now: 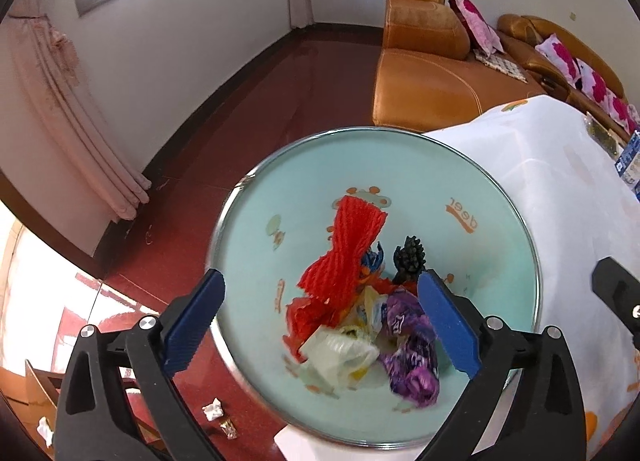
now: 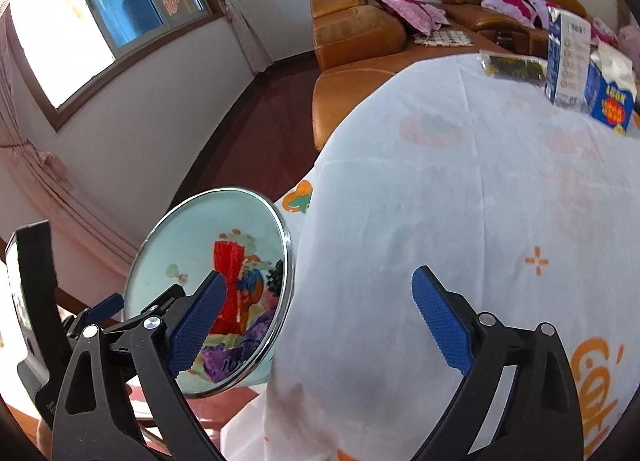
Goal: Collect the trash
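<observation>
A pale green trash bin (image 1: 500,229) with a chrome rim stands beside the table. Inside lie a red foam net (image 1: 348,253), a black foam net (image 1: 408,259), a purple wrapper (image 1: 412,365) and a pale crumpled wrapper (image 1: 340,353). My left gripper (image 1: 322,321) is open and empty, hovering over the bin's mouth. My right gripper (image 2: 316,321) is open and empty above the table's edge; the bin (image 2: 192,229) shows at its left, with the left gripper (image 2: 104,305) by the rim.
A white printed tablecloth (image 2: 460,201) covers the table. Blue cartons (image 2: 572,65) and a dark packet (image 2: 514,67) sit at its far side. An orange sofa (image 1: 424,73) with pink pillows stands behind. Crumpled scraps (image 1: 214,409) lie on the red floor.
</observation>
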Demonstrator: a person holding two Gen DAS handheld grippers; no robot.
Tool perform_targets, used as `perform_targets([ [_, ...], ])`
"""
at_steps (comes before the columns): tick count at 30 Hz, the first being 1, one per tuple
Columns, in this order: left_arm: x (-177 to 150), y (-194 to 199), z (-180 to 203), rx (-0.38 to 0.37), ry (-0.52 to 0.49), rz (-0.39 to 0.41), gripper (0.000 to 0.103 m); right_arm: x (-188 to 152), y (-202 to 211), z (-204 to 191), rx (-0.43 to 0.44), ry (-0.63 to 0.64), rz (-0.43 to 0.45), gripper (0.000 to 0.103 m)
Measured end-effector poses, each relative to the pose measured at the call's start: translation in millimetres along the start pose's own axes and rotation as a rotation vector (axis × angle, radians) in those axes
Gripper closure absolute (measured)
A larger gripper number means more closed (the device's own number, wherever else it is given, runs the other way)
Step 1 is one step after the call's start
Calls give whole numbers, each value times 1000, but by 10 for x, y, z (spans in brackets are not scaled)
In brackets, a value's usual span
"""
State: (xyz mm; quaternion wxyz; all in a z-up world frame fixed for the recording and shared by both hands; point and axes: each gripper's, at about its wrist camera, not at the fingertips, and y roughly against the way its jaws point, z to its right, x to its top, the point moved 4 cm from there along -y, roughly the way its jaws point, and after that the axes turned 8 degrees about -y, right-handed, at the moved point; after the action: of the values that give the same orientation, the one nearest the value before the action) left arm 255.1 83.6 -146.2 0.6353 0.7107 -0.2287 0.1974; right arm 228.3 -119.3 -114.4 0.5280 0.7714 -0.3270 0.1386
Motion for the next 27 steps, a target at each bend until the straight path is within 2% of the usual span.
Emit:
perform_targets([
  [5, -198, 273, -46, 36, 3, 46, 6, -141, 91, -77, 21, 31, -13, 11],
  [16, -635, 737, -113, 42, 36, 61, 6, -463, 541, -171, 44, 83, 8, 11],
  [21, -718, 1141, -110, 78, 26, 152, 6, -563, 864, -185, 61, 97, 51, 11],
  [27, -737, 1714, -80, 72, 19, 311, 6, -601, 1476, -215, 69, 113, 196, 9],
])
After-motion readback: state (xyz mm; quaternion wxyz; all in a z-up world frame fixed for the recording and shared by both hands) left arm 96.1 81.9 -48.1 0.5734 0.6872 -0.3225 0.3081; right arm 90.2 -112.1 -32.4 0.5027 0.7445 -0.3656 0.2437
